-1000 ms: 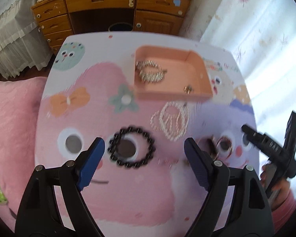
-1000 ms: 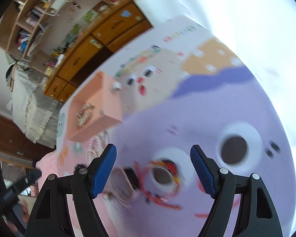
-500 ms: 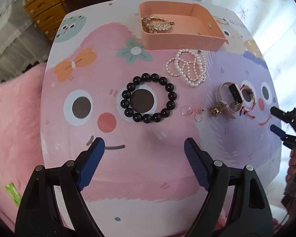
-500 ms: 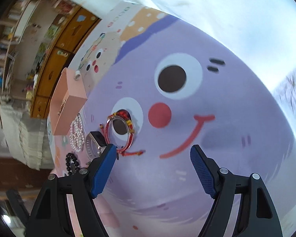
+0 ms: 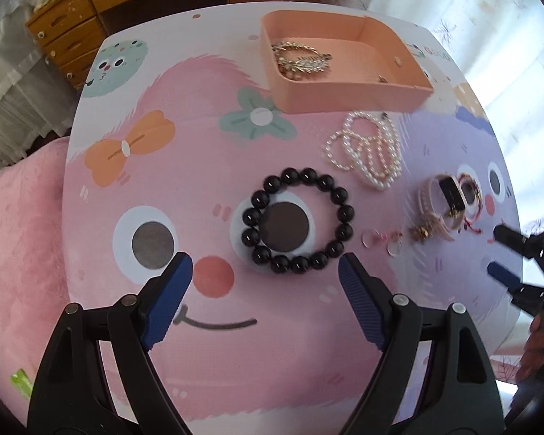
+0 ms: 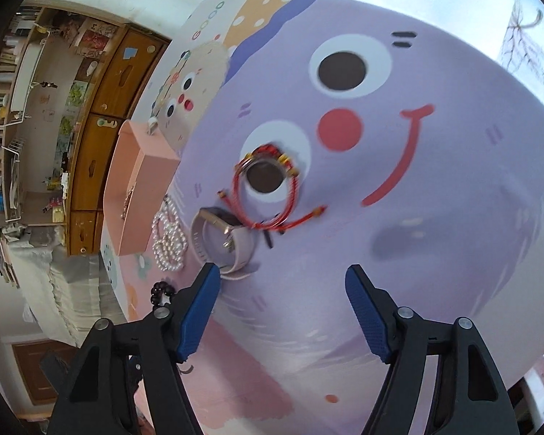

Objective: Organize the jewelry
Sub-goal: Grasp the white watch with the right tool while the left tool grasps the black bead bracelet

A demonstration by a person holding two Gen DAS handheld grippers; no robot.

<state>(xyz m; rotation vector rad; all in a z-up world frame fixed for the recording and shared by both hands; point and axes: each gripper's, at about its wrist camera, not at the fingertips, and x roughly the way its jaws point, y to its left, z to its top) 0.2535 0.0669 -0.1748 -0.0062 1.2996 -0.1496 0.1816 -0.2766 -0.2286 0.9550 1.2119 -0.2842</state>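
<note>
The jewelry is lying spread across the cartoon-printed surface (image 5: 206,83), most of it outside the peach tray (image 5: 348,92) at the far edge. A black bead bracelet (image 5: 298,220) is sitting ringed around a printed eye, directly ahead of the left tool (image 5: 263,275), whose blue pads are standing spread wide with nothing between them. Just beyond it a pearl necklace (image 5: 366,150) is piled in loops near the tray's front wall. To the right, 2 small rings (image 5: 382,241) are lying beside a pale watch (image 6: 223,241), and a red cord bracelet (image 6: 268,190) is overlapping the watch's far side. A gold chain piece (image 5: 301,59) is sitting inside the tray, along with a tiny item (image 5: 382,79) too small to identify.

The right tool (image 6: 283,286) is hovering spread above the surface, nearest the watch, gripping nothing.

From here, the likely trouble is the watch and red cord: they are touching, so closing on one could drag the other. The cord's loose ends could snag. The round beads could roll out of the pads if pinched off-centre, and the pearl loops could slump and trail over the tray wall. The rings are lying flat, giving little to grip.

A wooden dresser (image 5: 90,18) is standing behind, a pink bedspread (image 5: 14,239) to the left.
</note>
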